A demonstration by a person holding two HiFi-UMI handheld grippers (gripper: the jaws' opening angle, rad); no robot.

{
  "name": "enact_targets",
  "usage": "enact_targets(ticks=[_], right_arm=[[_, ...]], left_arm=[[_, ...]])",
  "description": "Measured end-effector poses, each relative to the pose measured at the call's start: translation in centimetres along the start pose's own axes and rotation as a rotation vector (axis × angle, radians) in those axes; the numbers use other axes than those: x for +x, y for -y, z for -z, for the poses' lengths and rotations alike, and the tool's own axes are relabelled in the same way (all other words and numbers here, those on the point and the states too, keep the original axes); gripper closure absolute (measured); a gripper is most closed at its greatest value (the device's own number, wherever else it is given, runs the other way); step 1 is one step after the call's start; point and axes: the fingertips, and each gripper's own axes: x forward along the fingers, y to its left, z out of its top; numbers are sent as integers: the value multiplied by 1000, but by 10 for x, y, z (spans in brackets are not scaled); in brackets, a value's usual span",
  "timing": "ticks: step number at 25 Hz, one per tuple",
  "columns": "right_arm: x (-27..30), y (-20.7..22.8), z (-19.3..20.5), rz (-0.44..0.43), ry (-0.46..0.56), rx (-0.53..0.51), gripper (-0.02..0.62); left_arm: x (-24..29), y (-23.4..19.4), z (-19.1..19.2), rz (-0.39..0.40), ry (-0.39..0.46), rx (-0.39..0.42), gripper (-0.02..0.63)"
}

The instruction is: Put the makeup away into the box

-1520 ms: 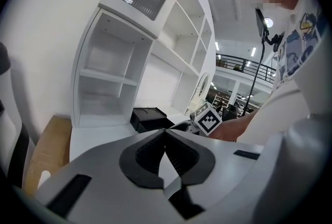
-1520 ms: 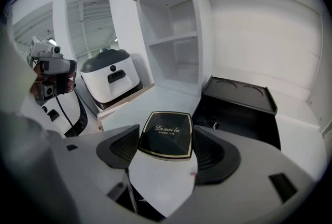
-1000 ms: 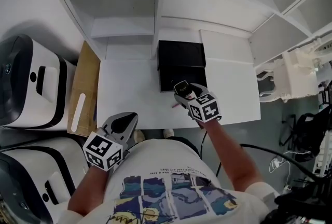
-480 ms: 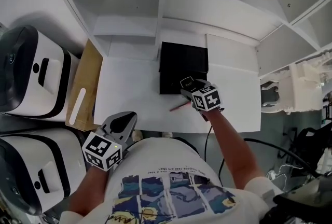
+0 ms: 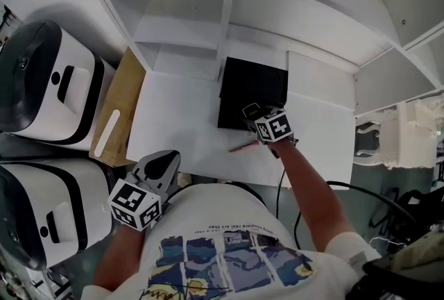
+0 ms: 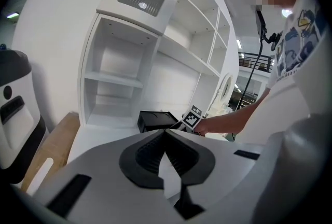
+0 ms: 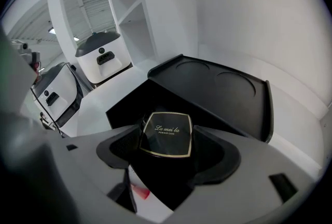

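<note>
An open black box (image 5: 253, 87) stands at the back of the white table (image 5: 177, 125). My right gripper (image 5: 251, 112) hangs over the box's near part, shut on a black powder compact (image 7: 166, 127) with a gold rim. In the right gripper view the compact sits squarely between the jaws (image 7: 167, 141), above the box's dark inside, and the box's lid (image 7: 223, 91) lies open behind it. A red pencil (image 5: 244, 146) lies on the table just in front of the box. My left gripper (image 5: 158, 168) stays low by the person's body, shut and empty (image 6: 166, 134).
Two white machines with black panels (image 5: 45, 80) (image 5: 38, 215) stand left of the table, with a wooden board (image 5: 118, 107) leaning between them and the table. White shelving (image 5: 187, 21) rises behind the box. A cable (image 5: 361, 191) hangs off to the right.
The right gripper has carried the compact a little further forward, from the box's front edge to over its inside. The red pencil stays on the table. The left gripper has not moved.
</note>
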Motion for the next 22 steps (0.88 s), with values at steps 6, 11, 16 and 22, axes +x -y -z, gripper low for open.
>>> enact_targets(ticks=[6,11,16,22], right_arm=[[17,3,1,-5,-57,-56,262],[22,4,-2,4,-82,-94,262],[29,3,0,1,-113,-134,262],[32,1,3,-19,-133,-166,261]], left_arm=[[-1,0,1,-37,1,-9,592],[-1,3,1,-60,4,-13,592],[-2,5,3,-83,1,-20,592],[-1,10,5,-100,-6,-25,592]])
